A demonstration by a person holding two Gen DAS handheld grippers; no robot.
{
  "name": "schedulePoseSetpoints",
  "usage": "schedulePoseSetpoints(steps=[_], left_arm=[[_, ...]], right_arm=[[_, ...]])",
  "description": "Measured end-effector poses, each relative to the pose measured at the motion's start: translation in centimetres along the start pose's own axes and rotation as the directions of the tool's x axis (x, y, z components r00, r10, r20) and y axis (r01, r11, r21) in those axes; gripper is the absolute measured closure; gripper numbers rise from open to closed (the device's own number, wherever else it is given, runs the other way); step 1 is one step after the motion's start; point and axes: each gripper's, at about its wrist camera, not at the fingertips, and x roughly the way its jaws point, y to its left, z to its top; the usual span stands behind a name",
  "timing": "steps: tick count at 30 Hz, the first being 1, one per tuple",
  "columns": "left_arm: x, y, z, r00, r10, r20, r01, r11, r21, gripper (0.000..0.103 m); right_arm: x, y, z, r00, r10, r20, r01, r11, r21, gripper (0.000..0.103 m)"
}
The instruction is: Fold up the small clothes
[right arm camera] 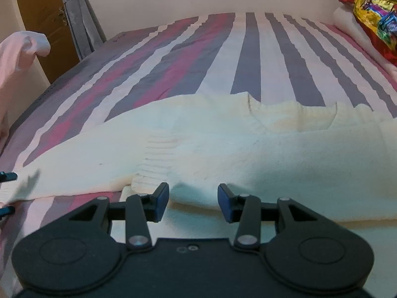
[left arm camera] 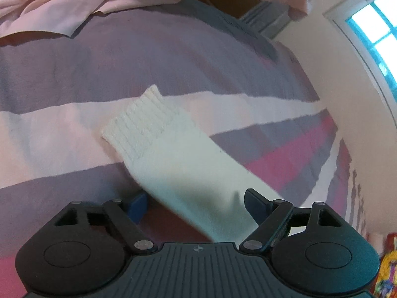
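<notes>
A cream knit sweater (right arm camera: 223,144) lies across the striped bed (right arm camera: 248,57), its long axis running 9 to 3 o'clock and its neckline toward 12. Its sleeve (left arm camera: 178,159) slants from 5 to 11 o'clock, cuff at 11. The left gripper (left arm camera: 196,206) straddles the sleeve, fairly wide, pads not pressing. The right gripper (right arm camera: 193,198) stands partly open over the hem, empty.

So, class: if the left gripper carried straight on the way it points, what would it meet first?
Most likely the cream knitted sweater sleeve, which already lies between the left gripper's open jaws; beneath it, the striped bedcover. Depth is hard to judge.
</notes>
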Motion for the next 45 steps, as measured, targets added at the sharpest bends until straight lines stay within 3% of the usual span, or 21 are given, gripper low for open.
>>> schedulePoseSetpoints(steps=[2, 3, 4, 7, 10, 12, 13, 15, 18, 20, 22, 29, 33, 38, 39, 41, 43, 45], left_arm=[[0.4, 0.0, 0.3, 1.000, 0.007, 0.010, -0.007, 1.000, -0.010, 0.052], [0.7, 0.2, 0.5, 1.000, 0.008, 0.006, -0.007, 1.000, -0.025, 0.070], [1.1, 0.5, 0.6, 1.000, 0.011, -0.001, -0.011, 0.999, -0.050, 0.078], [1.4, 0.9, 0.8, 1.000, 0.012, 0.002, -0.012, 0.997, -0.081, 0.090], [1.4, 0.5, 0.8, 1.000, 0.016, 0.013, -0.015, 0.998, -0.067, 0.099], [1.0, 0.0, 0.7, 0.999, 0.012, 0.029, -0.011, 0.999, -0.054, 0.100], [0.5, -0.6, 0.7, 0.999, 0.005, 0.047, -0.003, 1.000, -0.029, 0.100], [-0.5, -2.2, 0.7, 0.997, -0.019, 0.074, 0.017, 0.999, 0.034, 0.100], [-2.6, -6.2, 0.1, 0.990, -0.089, 0.110, 0.068, 0.981, 0.182, 0.100], [-3.7, -9.5, -0.9, 0.984, -0.153, 0.096, 0.123, 0.955, 0.269, 0.100], [-4.6, -13.1, -2.5, 0.975, -0.214, 0.060, 0.181, 0.923, 0.339, 0.100], [-4.5, -24.7, -13.0, 0.932, -0.329, -0.153, 0.359, 0.777, 0.517, 0.100], [-3.1, -29.4, -21.1, 0.903, -0.314, -0.293, 0.428, 0.703, 0.568, 0.100], [-2.0, -32.4, -29.8, 0.869, -0.202, -0.452, 0.471, 0.621, 0.627, 0.099], [-1.9, -32.7, -30.7, 0.855, -0.177, -0.487, 0.481, 0.619, 0.620, 0.098], [-2.9, -31.9, -31.4, 0.826, -0.187, -0.531, 0.514, 0.635, 0.577, 0.084], [-4.2, -31.9, -31.1, 0.831, -0.223, -0.509, 0.522, 0.628, 0.577, 0.037], [-6.0, -31.8, -30.4, 0.850, -0.267, -0.455, 0.515, 0.608, 0.605, 0.018]], right_arm=[[0.1, -0.1, 0.1, 1.000, -0.008, 0.001, 0.008, 1.000, 0.002, 0.060], [0.2, -0.2, 0.2, 1.000, -0.009, 0.004, 0.009, 1.000, 0.006, 0.060], [0.2, -0.2, 0.3, 1.000, -0.011, 0.006, 0.011, 1.000, 0.008, 0.060], [0.2, -0.3, 0.7, 1.000, -0.022, 0.016, 0.022, 1.000, 0.009, 0.060], [0.5, -0.6, 1.2, 0.999, -0.045, 0.030, 0.044, 0.999, 0.019, 0.060], [1.4, -0.6, 1.2, 0.998, -0.068, 0.013, 0.068, 0.998, 0.017, 0.060], [2.5, -0.3, 1.0, 0.996, -0.090, -0.030, 0.089, 0.996, -0.013, 0.060], [3.3, 0.2, 0.6, 0.993, -0.110, -0.039, 0.107, 0.992, -0.064, 0.059], [2.5, -0.3, 1.3, 0.996, -0.084, -0.036, 0.083, 0.996, -0.013, 0.063], [1.3, -0.8, 1.2, 0.994, -0.102, 0.041, 0.102, 0.995, 0.002, 0.059], [2.9, -1.0, 0.9, 0.992, -0.109, -0.061, 0.106, 0.993, -0.049, 0.061], [-2.2, -6.5, 1.4, 0.999, -0.019, 0.045, 0.015, 0.995, 0.099, 0.061], [-5.0, -10.2, 0.5, 0.997, -0.036, 0.063, 0.030, 0.995, 0.095, 0.059], [-6.8, -15.2, -1.4, 0.997, -0.062, 0.039, 0.055, 0.988, 0.147, 0.053], [-7.0, -16.0, -1.7, 0.998, -0.053, 0.029, 0.048, 0.986, 0.161, 0.053], [-7.0, -16.8, -2.5, 0.999, -0.051, 0.011, 0.048, 0.983, 0.176, 0.053], [-7.1, -17.2, -3.1, 0.999, -0.042, 0.005, 0.041, 0.983, 0.179, 0.052], [-7.0, -17.2, -3.3, 1.000, -0.024, 0.004, 0.022, 0.982, 0.190, 0.052]])
